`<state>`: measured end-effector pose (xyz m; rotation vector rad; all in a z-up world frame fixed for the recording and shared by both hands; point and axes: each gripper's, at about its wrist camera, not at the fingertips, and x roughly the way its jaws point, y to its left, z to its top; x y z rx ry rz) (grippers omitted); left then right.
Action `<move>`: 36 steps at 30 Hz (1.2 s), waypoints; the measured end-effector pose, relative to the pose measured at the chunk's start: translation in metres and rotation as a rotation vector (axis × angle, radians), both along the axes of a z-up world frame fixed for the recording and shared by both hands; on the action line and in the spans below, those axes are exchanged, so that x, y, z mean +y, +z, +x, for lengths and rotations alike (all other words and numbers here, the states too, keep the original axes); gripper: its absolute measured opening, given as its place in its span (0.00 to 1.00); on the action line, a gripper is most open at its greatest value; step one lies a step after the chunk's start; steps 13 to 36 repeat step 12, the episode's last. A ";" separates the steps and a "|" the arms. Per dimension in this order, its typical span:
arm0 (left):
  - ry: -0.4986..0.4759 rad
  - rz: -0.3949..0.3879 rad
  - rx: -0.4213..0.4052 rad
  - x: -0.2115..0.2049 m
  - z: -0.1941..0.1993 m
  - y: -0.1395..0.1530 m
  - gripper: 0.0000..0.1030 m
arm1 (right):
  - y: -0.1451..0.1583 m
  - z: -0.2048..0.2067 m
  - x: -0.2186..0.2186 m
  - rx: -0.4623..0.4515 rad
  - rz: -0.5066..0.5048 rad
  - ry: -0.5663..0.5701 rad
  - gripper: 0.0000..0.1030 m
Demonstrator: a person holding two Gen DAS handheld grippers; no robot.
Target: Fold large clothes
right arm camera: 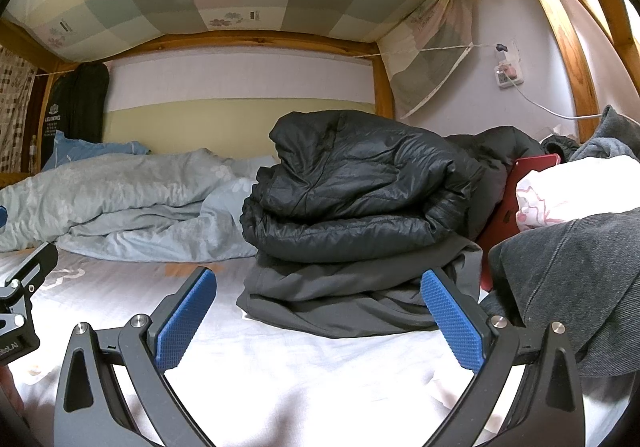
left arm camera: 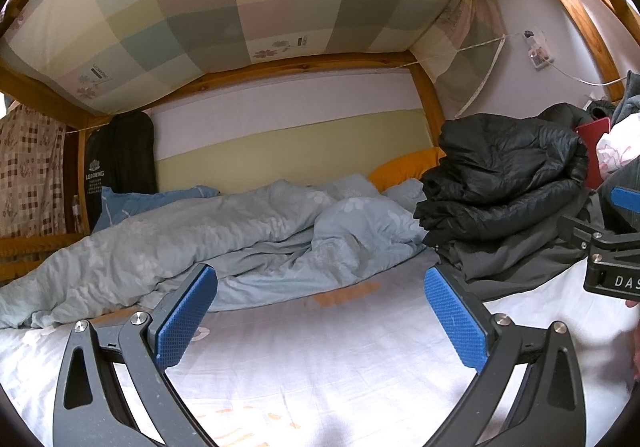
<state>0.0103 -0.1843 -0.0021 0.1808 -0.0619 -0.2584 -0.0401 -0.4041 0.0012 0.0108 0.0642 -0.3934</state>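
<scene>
The black puffer jacket (right arm camera: 360, 183) lies folded on top of a grey garment (right arm camera: 360, 295), the two forming a stack on the white sheet of the bed (right arm camera: 280, 375); this stack serves as the landmark. Both grippers are spread wide and hold nothing: the right gripper (right arm camera: 318, 321) hovers just in front of the stack, the left gripper (left arm camera: 320, 321) further to the left of it over bare sheet. To the right of the stack a dark grey denim piece (right arm camera: 568, 287) lies unfolded and looks like the next item; the wise move is to draw it onto the clear sheet left of the stack, grip two corners, spread it flat, then fold; the crumpled blue duvet (left arm camera: 200, 231) behind should stay clear.
</scene>
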 end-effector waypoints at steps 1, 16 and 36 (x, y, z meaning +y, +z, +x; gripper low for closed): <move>-0.003 -0.002 -0.001 0.000 -0.001 0.000 1.00 | 0.000 0.000 0.000 0.001 -0.001 0.000 1.00; -0.014 -0.002 -0.014 0.000 -0.003 -0.001 1.00 | -0.002 0.002 -0.001 0.003 -0.013 -0.005 1.00; -0.014 -0.002 -0.014 0.000 -0.003 -0.001 1.00 | -0.002 0.002 -0.001 0.003 -0.013 -0.005 1.00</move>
